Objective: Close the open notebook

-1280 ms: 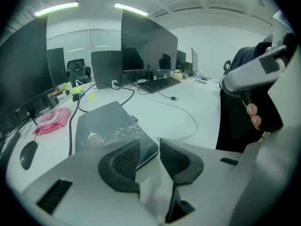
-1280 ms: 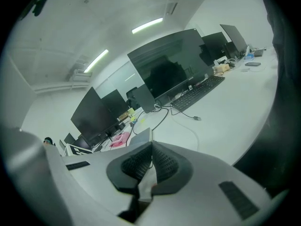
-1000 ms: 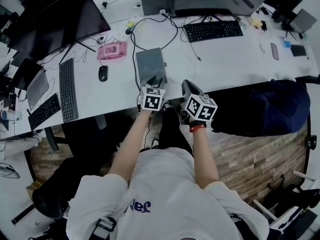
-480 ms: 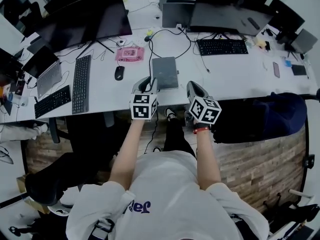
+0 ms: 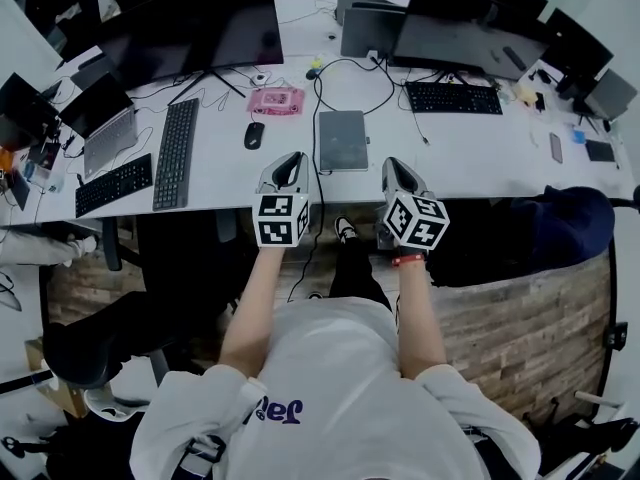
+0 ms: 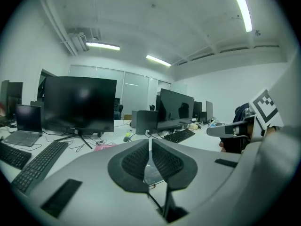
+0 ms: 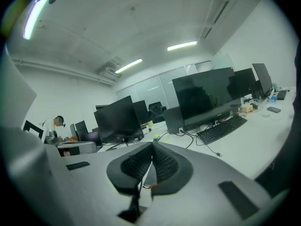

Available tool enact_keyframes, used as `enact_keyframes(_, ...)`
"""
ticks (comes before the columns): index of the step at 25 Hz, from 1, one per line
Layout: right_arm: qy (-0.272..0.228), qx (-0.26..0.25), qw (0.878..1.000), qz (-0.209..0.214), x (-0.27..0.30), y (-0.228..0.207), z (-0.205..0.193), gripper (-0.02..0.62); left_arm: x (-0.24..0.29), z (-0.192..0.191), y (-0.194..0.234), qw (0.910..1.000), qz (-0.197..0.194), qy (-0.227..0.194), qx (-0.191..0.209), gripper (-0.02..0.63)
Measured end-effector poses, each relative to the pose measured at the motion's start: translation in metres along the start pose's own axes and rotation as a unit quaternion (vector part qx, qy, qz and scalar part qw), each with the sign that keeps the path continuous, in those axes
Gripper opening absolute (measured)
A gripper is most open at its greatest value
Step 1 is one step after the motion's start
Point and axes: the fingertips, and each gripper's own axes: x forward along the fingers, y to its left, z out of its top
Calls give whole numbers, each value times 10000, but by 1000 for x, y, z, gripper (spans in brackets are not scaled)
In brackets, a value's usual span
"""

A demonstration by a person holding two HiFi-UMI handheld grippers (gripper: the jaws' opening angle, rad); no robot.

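The grey notebook (image 5: 342, 140) lies closed and flat on the white desk (image 5: 470, 153), in the head view just beyond the desk's near edge. My left gripper (image 5: 288, 160) hovers at that edge, below and left of the notebook and apart from it. Its jaws have just been closing and now meet at the tips with nothing between them (image 6: 149, 142). My right gripper (image 5: 393, 165) hangs level beside it, right of the notebook, shut and empty (image 7: 152, 146). Both point across the desk toward the monitors.
A mouse (image 5: 254, 135), a pink item (image 5: 277, 100) and a black keyboard (image 5: 176, 151) lie left of the notebook. A cable (image 5: 352, 88) loops behind it, and a second keyboard (image 5: 454, 97) lies at the right. A dark blue chair (image 5: 545, 223) stands below the desk edge.
Both grippers have risen and drawn back from the notebook's near edge toward the person. The left jaws have closed. The notebook stays flat and closed.
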Motion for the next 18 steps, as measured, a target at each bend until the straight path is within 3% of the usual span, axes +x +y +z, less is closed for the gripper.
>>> enact_keyframes(18,-375,-396,9984,-146,-21,18,13,14,-21,27,-1,9985,-173,-502,157,18)
